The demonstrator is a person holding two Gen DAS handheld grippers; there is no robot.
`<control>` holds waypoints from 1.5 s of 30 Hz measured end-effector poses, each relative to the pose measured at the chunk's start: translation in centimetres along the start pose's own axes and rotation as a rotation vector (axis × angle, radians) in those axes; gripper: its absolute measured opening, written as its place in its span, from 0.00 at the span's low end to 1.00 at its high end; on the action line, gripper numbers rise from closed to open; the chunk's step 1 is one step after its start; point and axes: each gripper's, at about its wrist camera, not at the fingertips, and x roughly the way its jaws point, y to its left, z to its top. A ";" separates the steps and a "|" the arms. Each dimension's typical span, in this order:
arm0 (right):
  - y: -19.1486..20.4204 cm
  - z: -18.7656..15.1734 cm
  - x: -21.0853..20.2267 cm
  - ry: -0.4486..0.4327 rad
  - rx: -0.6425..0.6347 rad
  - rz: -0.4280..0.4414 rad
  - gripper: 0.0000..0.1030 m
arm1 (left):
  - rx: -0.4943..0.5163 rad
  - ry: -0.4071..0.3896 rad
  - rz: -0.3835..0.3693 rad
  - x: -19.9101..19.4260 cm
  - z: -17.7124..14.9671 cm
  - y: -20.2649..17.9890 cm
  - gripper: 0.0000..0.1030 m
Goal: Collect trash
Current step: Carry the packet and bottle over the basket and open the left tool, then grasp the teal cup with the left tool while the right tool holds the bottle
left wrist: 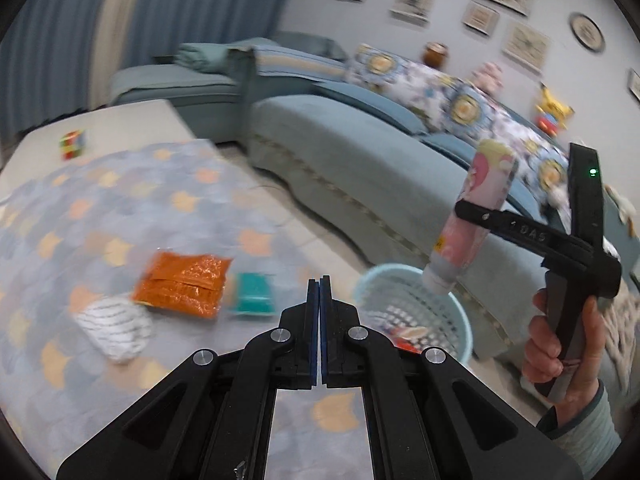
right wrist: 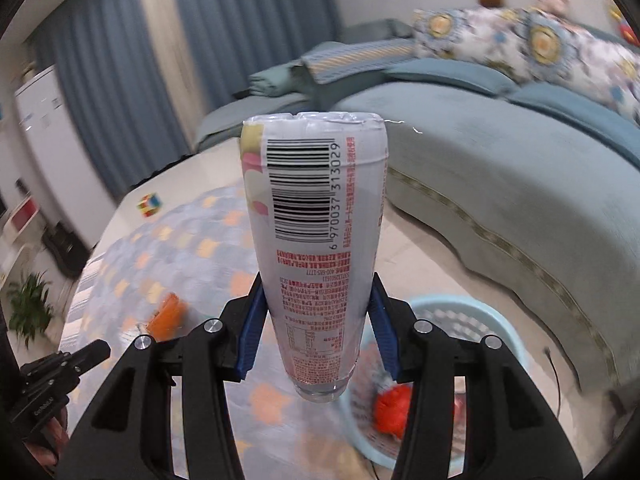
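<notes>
My right gripper (right wrist: pixel 318 320) is shut on a pink and white plastic bottle (right wrist: pixel 316 208), held neck down with its blue pads on both sides. In the left wrist view the same bottle (left wrist: pixel 476 216) hangs in the right gripper (left wrist: pixel 472 216), just above a light blue mesh basket (left wrist: pixel 420 312). Below the bottle in the right wrist view lies that basket (right wrist: pixel 460 320), with red trash inside. My left gripper (left wrist: pixel 320 312) is shut and empty above the rug. On the rug lie an orange wrapper (left wrist: pixel 184 284), a teal packet (left wrist: pixel 254 294) and a white crumpled wrapper (left wrist: pixel 114 328).
A blue sofa (left wrist: pixel 360 152) with patterned cushions curves behind the basket. A puzzle cube (left wrist: pixel 73 144) sits on the pale floor beyond the patterned rug (left wrist: pixel 80 208). A hand (left wrist: pixel 560 344) holds the right gripper's handle. Curtains and a white cabinet (right wrist: pixel 44 140) stand at the left.
</notes>
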 end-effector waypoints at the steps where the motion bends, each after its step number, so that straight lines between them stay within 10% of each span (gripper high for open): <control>1: -1.3 -0.5 -0.1 0.011 0.017 -0.019 0.44 | 0.017 0.011 -0.016 0.7 0.0 -1.0 0.00; 11: -8.5 -5.4 -0.8 0.086 0.146 -0.099 0.44 | 0.102 0.106 -0.092 4.3 -2.0 -6.4 0.03; 17: -9.7 -6.2 -0.7 0.090 0.154 -0.090 0.44 | -0.099 0.070 0.028 4.2 -1.2 2.7 0.50; 24: -8.3 -6.2 1.8 0.114 0.139 -0.074 0.44 | -0.249 0.119 0.073 7.4 0.4 12.2 0.75; 35: -7.3 -6.9 3.8 0.154 0.122 -0.079 0.44 | -0.159 0.228 0.056 12.9 0.1 9.1 0.72; 41: -7.5 -6.6 2.8 0.147 0.100 -0.095 0.44 | -0.156 0.303 0.109 15.8 -0.5 7.5 0.36; 45: -7.8 -6.6 2.3 0.152 0.107 -0.097 0.44 | -0.140 0.262 0.083 14.5 0.0 6.2 0.33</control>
